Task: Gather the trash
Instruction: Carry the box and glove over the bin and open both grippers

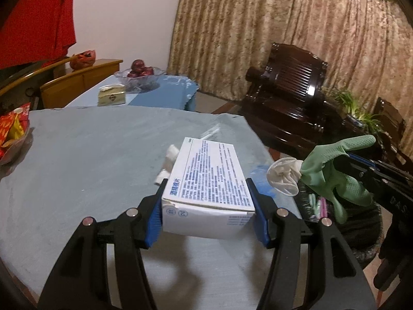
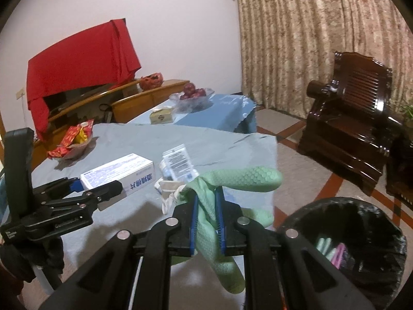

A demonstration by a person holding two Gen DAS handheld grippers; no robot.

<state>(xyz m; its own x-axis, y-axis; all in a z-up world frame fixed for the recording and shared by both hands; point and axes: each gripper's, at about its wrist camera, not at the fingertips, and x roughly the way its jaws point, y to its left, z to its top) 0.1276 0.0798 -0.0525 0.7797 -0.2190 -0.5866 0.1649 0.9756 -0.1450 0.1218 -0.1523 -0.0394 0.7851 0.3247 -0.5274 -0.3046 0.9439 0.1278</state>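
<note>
Only the right view shows into the bin (image 2: pixel 361 245), near right. Left gripper (image 1: pixel 207 201) clamps the box (image 1: pixel 209 178); right gripper (image 2: pixel 206 214) pinches the glove (image 2: pixel 245 178).

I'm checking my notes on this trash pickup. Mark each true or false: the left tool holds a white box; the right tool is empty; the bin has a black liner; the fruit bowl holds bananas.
1. The left tool holds a white box. True.
2. The right tool is empty. False: it is shut on a green glove.
3. The bin has a black liner. True.
4. The fruit bowl holds bananas. False: dark red fruit.
</note>
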